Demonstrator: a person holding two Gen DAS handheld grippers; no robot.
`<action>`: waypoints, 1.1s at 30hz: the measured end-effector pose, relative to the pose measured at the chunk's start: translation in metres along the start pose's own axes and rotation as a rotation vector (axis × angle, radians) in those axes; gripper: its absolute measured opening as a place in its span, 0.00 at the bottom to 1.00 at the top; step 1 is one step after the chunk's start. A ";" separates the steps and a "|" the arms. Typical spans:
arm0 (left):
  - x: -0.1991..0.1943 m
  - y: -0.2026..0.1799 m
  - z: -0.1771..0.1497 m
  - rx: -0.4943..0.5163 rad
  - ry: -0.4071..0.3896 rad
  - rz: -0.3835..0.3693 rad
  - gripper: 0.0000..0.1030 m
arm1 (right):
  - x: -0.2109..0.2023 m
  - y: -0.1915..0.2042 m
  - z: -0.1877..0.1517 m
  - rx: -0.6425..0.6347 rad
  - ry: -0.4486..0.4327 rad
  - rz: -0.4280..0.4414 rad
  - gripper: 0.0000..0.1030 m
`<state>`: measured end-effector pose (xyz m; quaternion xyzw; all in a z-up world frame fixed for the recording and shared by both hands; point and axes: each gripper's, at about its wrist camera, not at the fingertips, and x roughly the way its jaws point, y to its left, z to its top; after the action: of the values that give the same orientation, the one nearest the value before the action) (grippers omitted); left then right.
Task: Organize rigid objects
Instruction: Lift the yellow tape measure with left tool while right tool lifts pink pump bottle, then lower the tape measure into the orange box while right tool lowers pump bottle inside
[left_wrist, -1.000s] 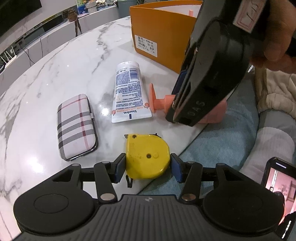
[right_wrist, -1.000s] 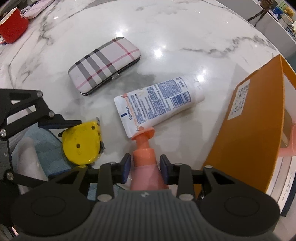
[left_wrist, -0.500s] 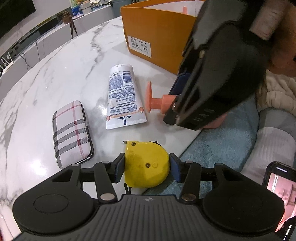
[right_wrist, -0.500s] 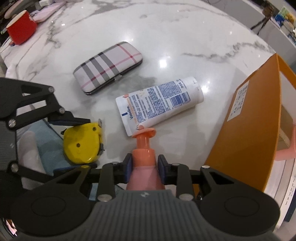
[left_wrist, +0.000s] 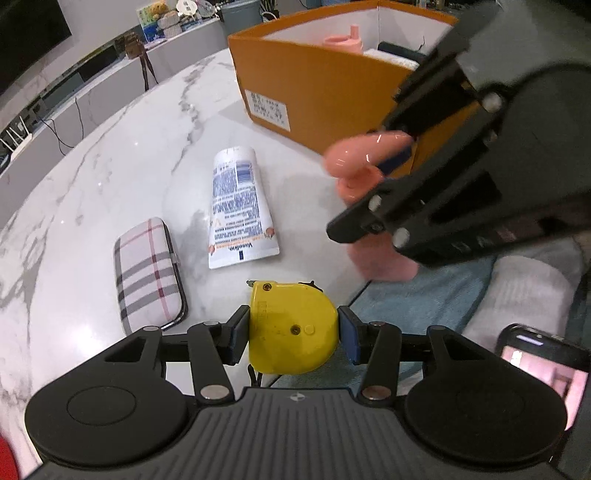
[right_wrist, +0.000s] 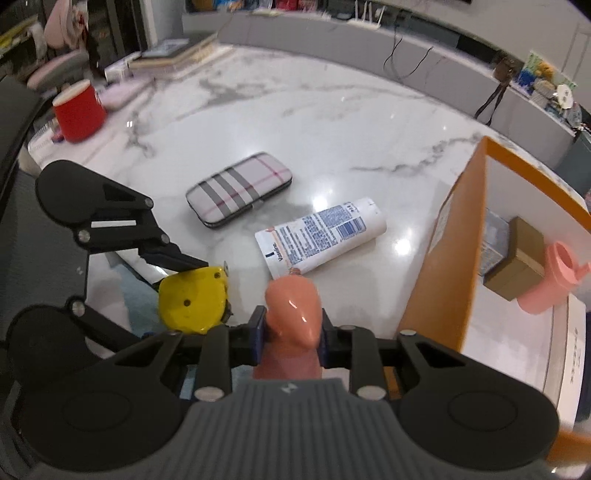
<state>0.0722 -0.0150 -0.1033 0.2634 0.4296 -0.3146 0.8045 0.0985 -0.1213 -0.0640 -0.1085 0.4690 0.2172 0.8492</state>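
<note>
Marble tabletop (right_wrist: 332, 122), white with grey veins, carries a plaid case (right_wrist: 239, 188) and a white tube (right_wrist: 325, 232) lying flat, the tube between the case and an orange box (left_wrist: 332, 88). The left tongs (left_wrist: 293, 334) are clamped on a yellow tape measure (left_wrist: 291, 328) at the near edge of the tabletop, one blue pad against each flat side. The right tongs (right_wrist: 291, 338) grip a pink pump bottle (right_wrist: 291, 310) by its neck, the jaws closing on it; its pump head juts forward above the pads and the bottle looks lifted off the tabletop, just beside the box's near wall. In the left wrist view the bottle is blurred. Inside the box sit a second pink bottle (right_wrist: 550, 277), a brown carton (right_wrist: 517, 254) and a paler item behind it that I cannot make out. A red cup (right_wrist: 77, 114) stands at the far left of the tabletop. A phone (left_wrist: 539, 358) shows at the lower right of the left wrist view.
</note>
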 end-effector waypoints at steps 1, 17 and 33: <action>-0.003 0.000 0.001 -0.002 -0.005 0.005 0.55 | -0.005 0.000 -0.004 0.007 -0.021 -0.002 0.25; -0.080 -0.005 0.056 -0.002 -0.157 0.124 0.55 | -0.121 -0.023 -0.007 0.118 -0.419 0.003 0.25; -0.058 -0.060 0.163 0.202 -0.233 0.025 0.55 | -0.149 -0.122 -0.033 0.386 -0.446 -0.143 0.25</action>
<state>0.0890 -0.1514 0.0178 0.3101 0.2964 -0.3745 0.8221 0.0621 -0.2815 0.0412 0.0724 0.2948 0.0824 0.9492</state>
